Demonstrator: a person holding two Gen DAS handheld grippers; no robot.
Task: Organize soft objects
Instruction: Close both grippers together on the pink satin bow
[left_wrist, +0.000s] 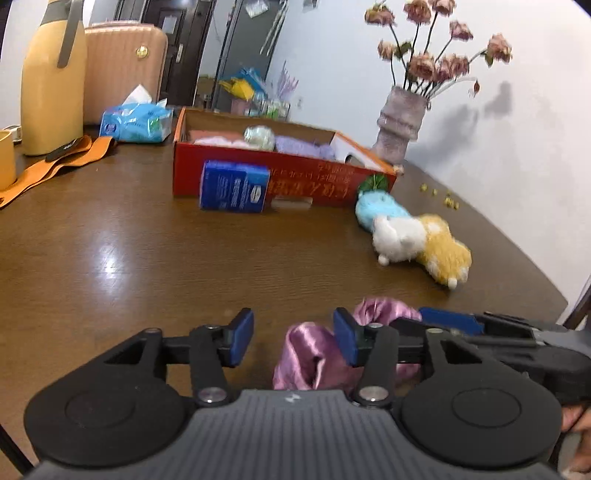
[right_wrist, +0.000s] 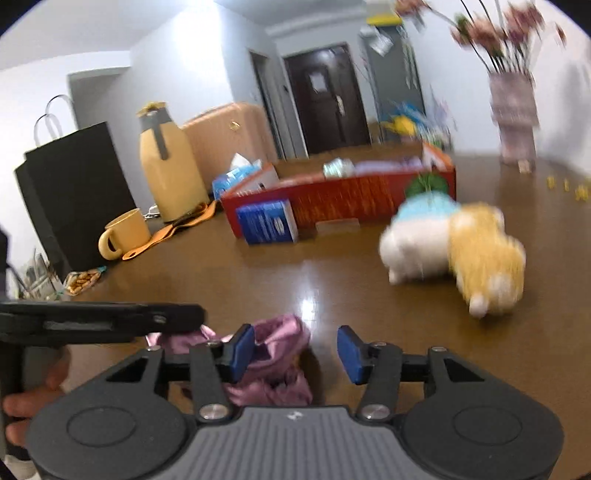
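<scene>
The pink satin cloth (left_wrist: 314, 354) lies crumpled on the worktop (left_wrist: 147, 258) just below both grippers, under the right finger of the left gripper (left_wrist: 293, 338) and the left finger of the right gripper (right_wrist: 295, 349), so neither is clearly nearer. Both stand wide open, holding nothing, though whether a pad touches the satin cannot be told. Farther ahead and right lie the plush toys (left_wrist: 421, 243), with the red box (left_wrist: 280, 162) beyond them, likely the destination.
</scene>
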